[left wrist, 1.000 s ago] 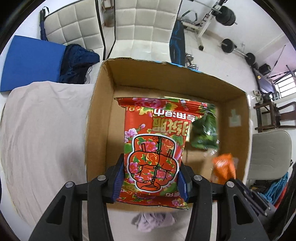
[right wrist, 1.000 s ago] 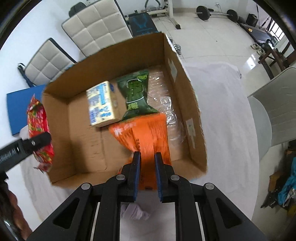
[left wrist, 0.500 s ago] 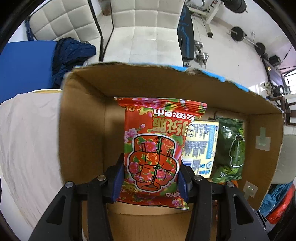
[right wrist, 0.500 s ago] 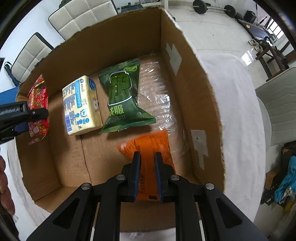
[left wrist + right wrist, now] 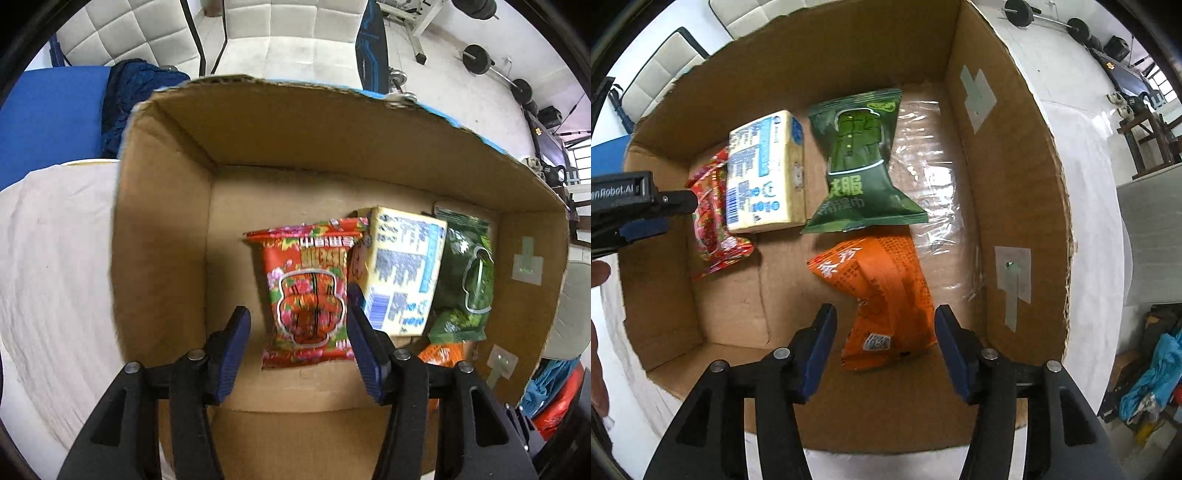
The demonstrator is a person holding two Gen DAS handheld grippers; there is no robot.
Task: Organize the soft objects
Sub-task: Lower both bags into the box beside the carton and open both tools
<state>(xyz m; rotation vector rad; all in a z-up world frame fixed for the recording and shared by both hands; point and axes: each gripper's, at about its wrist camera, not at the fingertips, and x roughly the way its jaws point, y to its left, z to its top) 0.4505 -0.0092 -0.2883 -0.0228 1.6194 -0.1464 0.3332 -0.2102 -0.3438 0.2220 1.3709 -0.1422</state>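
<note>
One cardboard box (image 5: 1008,155) holds four soft packs: one red floral pack (image 5: 308,295), one yellow-and-blue pack (image 5: 764,173), one green pack (image 5: 862,162) and one orange pack (image 5: 882,291). The left hand-held gripper (image 5: 297,339) and right hand-held gripper (image 5: 884,343) both gape wide, gripping nothing.

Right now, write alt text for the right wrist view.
The right gripper hangs open over an orange packet lying in a cardboard box. Beyond it lie a green packet, a yellow pack and a red packet, near the left gripper.
</note>
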